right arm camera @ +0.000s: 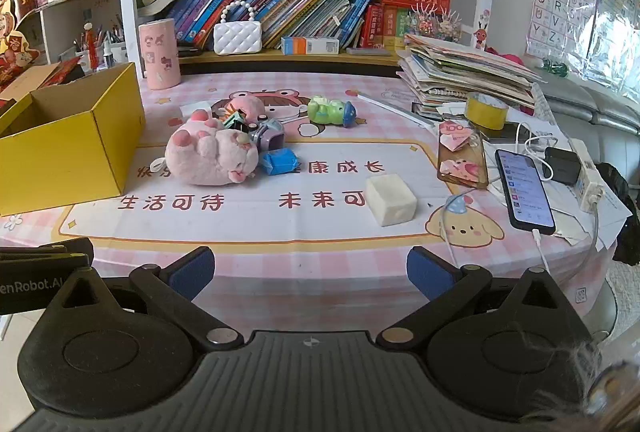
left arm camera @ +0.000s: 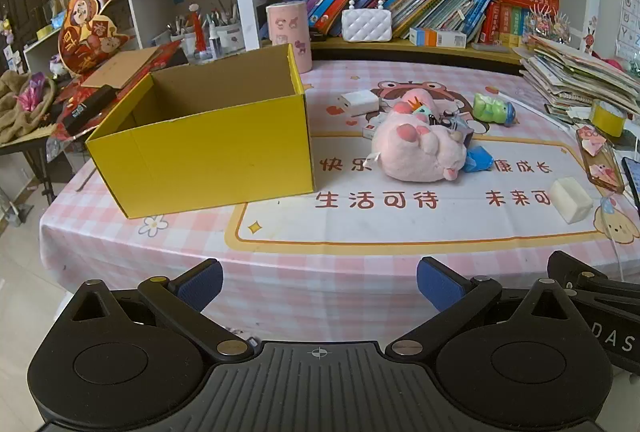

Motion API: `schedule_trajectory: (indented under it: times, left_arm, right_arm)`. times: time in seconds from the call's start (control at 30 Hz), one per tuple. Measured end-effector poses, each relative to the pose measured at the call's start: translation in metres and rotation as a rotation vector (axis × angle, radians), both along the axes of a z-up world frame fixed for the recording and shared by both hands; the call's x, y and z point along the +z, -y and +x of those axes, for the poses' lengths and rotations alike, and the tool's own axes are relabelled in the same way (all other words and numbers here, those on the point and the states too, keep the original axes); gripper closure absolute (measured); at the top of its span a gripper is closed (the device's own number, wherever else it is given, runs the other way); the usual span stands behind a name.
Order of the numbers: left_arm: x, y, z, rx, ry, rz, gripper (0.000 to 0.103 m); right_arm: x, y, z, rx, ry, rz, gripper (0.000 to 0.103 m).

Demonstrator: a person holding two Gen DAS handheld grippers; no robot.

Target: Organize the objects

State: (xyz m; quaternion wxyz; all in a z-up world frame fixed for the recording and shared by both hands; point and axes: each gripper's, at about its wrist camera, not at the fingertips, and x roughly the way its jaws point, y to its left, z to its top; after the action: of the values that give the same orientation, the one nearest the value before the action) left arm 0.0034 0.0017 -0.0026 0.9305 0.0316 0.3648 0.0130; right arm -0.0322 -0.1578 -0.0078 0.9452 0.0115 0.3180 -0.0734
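An open yellow cardboard box (left arm camera: 208,148) (right arm camera: 68,152) stands on the left of the pink checked tablecloth (left arm camera: 320,248) (right arm camera: 312,232), and nothing shows inside it. Right of it lies a pink plush pig (left arm camera: 420,152) (right arm camera: 212,156) with small toys heaped against it, among them a blue wrapped block (left arm camera: 478,159) (right arm camera: 280,161). Farther back is a green toy figure (left arm camera: 493,108) (right arm camera: 330,110). A white block (left arm camera: 570,199) (right arm camera: 391,198) rests nearer the front right. My left gripper (left arm camera: 319,286) and right gripper (right arm camera: 310,272) hang open at the table's near edge, nothing between their fingers.
A pink printed canister (left arm camera: 290,32) (right arm camera: 159,48) stands behind the box. A stack of papers (right arm camera: 468,76), a yellow tape roll (right arm camera: 486,110), a lit phone (right arm camera: 524,190) with cables and a power strip (right arm camera: 586,172) crowd the right side. Bookshelves rise behind the table.
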Motion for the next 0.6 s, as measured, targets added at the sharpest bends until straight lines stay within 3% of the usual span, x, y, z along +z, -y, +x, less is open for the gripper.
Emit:
schedule_trajectory:
  times: [0.6]
  left_arm:
    - [-0.0003,-0.0007,0.0001,0.001,-0.001,-0.001,0.0]
  right_arm:
    - [-0.0043,-0.0024,0.0033,0.0,-0.005,-0.001,0.0]
